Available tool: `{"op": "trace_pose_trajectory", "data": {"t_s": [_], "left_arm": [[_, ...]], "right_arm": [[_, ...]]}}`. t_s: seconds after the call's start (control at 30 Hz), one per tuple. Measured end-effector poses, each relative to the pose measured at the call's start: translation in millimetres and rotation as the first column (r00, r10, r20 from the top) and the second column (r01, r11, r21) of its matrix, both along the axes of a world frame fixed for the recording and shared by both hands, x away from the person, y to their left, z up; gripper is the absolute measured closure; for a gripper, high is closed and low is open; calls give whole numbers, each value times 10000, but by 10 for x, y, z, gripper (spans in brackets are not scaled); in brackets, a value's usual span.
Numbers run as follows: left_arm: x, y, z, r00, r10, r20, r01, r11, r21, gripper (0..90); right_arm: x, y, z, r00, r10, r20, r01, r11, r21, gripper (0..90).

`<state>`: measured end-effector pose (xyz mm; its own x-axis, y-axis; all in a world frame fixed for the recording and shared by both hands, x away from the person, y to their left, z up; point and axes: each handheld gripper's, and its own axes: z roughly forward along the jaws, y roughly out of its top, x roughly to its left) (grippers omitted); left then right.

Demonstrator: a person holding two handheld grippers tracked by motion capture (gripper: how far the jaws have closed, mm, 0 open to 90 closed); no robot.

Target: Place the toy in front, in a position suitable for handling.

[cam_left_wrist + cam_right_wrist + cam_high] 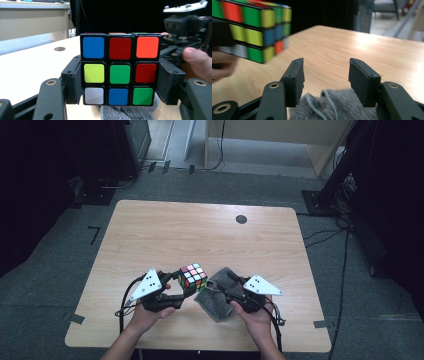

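Working at the near edge of the wooden table (150,230), your left gripper (120,82) clamps the puzzle cube (120,71), rigid and slick, by opposite faces. Your right gripper (325,80) hovers open over the soft grey pouch (216,302).

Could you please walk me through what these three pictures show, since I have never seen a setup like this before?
A person sits at a wooden table and holds a hand-operated tool with two black jaws in each hand. One camera looks down from above; the other two ride on the tools and look along their jaws. The left gripper is clamped on the sides of a colourful puzzle cube, lifted above the table. The right gripper is open, with nothing between its jaws, just above a grey fuzzy cloth pouch that lies on the table.
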<state>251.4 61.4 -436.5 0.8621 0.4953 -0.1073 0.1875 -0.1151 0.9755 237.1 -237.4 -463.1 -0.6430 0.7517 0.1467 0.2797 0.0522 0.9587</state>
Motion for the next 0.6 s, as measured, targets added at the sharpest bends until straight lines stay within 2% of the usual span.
{"op": "trace_pose_trajectory", "data": {"t_s": [0.07, 0.2, 0.33, 0.5, 0.6], "left_arm": [[12, 18, 3, 10000, 42, -79, -43, 9999, -121, 344], [27, 41, 18, 9991, 172, -376, -192, 9983, -551, 344], [9, 10, 28, 9967, 477, -650, -536, 9944, -910, 344], [8, -55, -13, 9875, 855, -1321, -1017, 9874, -1214, 343], [-7, -123, -59, 9796, 1004, -1742, -1244, 9833, -1326, 343]], "right_arm": [[-15, 37, 5, 9995, 278, 116, -279, 9996, 91, 457], [-39, 156, -58, 9973, 734, 10, -734, 9973, -36, 423], [-106, 334, -76, 9936, 1127, 38, -1128, 9930, 337, 332], [-232, 541, -34, 9909, 1192, 624, -1211, 9923, 274, 264], [-264, 602, -21, 9932, 1016, 575, -1035, 9942, 307, 260]]}}
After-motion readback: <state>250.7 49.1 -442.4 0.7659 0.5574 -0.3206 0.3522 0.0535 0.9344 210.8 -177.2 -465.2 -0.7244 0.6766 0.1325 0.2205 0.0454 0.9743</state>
